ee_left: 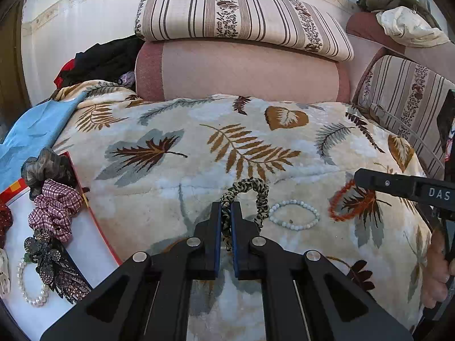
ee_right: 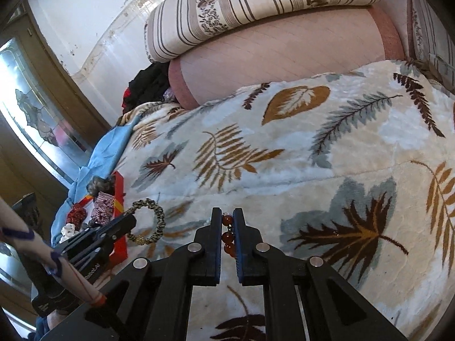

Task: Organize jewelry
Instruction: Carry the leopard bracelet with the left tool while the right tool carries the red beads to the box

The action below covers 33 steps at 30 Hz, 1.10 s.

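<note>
Two pairs of tongs are both clenched on something. The left tongs point(ee_left: 226, 213) pinch a leopard-print scrunchie point(ee_left: 250, 199), whose loop stands out past the tips toward 12 o'clock in the left wrist view. The right tongs point(ee_right: 227, 221) grip a red bead bracelet point(ee_right: 227, 236), with several round beads showing in the narrow gap between the blue pads; in the left wrist view its loop point(ee_left: 341, 201) hangs below the right tips over the bedspread point(ee_left: 199, 113).

One pale bead bracelet point(ee_left: 294, 215) lies loose and flat on the bedspread between the two, at about 1 o'clock from the left tongs and just beside the scrunchie's loop, with its long axis running from 9 to 3 o'clock. The left hand appears the nearer one to it, but it is occupied.

The coming move likely turns on the tray point(ee_left: 93, 227) with the red rim: it sits at 9 o'clock of the left tongs, well apart from the right tongs, so the left hand has the shorter carry. It already holds a checked scrunchie point(ee_left: 55, 207), a dark gauzy scrunchie point(ee_left: 42, 170), a jewelled hair clip point(ee_left: 57, 270), a pearl bracelet point(ee_left: 31, 287) and a red spotted piece at the picture's edge.
</note>
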Motion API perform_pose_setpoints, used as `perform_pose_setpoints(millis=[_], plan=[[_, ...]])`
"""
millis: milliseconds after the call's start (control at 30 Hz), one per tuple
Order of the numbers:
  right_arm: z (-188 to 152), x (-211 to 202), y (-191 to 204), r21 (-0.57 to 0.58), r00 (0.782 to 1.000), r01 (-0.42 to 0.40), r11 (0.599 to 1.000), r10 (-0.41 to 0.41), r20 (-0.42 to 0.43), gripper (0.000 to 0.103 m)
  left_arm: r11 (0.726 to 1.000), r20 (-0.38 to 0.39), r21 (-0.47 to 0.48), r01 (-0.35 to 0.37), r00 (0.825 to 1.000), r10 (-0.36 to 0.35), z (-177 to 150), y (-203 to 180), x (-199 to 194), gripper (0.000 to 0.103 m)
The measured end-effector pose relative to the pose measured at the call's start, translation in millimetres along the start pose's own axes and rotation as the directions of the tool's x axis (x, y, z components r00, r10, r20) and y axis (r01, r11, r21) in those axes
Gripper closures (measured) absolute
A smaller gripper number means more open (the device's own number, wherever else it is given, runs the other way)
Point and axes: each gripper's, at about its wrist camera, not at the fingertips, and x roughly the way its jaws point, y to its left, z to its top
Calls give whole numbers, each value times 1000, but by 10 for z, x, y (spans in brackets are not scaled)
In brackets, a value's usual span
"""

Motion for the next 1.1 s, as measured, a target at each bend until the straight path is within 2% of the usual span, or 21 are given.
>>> perform_pose_setpoints(millis=[500, 1100], plan=[[-3, -43, 24, 7, 999, -36, 999, 36, 4, 95, 1000, -1, 19, -9, 1000, 9, -14, -27, 10, 97], [-76, -57, 225, -48, 998, -61, 997, 61, -5, 95, 999, 20, 36, -34, 999, 34, -35, 27, -117, 97]])
